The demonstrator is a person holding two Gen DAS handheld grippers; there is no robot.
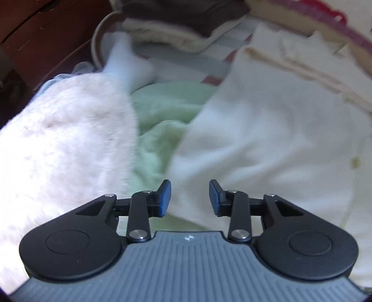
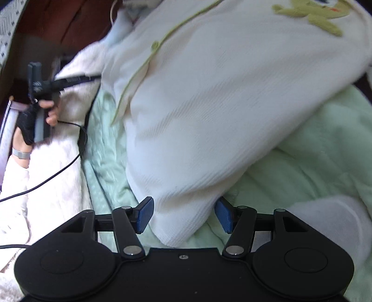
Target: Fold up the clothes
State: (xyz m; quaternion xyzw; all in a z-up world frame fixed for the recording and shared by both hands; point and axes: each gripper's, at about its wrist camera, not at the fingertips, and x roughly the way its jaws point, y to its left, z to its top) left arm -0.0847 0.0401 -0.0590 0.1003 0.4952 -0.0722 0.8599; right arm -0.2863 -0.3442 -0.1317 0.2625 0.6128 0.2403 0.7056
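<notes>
A white knit garment [image 2: 209, 104] with a green frog patch [image 2: 311, 14] and green trim lies over a pale green blanket [image 2: 302, 162]. My right gripper [image 2: 184, 216] is open, and the garment's lower corner sits between its blue pads [image 2: 145, 215] without being pinched. In the left wrist view the same white garment [image 1: 267, 139] spreads to the right. My left gripper [image 1: 190, 197] is open just above its edge, with nothing held. A fluffy pinkish-white garment [image 1: 58, 151] lies to the left, with the green blanket [image 1: 162, 111] showing between the two.
A stack of folded clothes [image 1: 186, 23] sits at the back, with cream folded pieces [image 1: 302, 58] at right and a light blue cloth [image 1: 125, 60]. Dark wooden furniture [image 1: 34, 34] stands left. A person's hand [image 2: 50, 111] holds the other gripper; a black cable [image 2: 58, 172] trails over the fluffy garment.
</notes>
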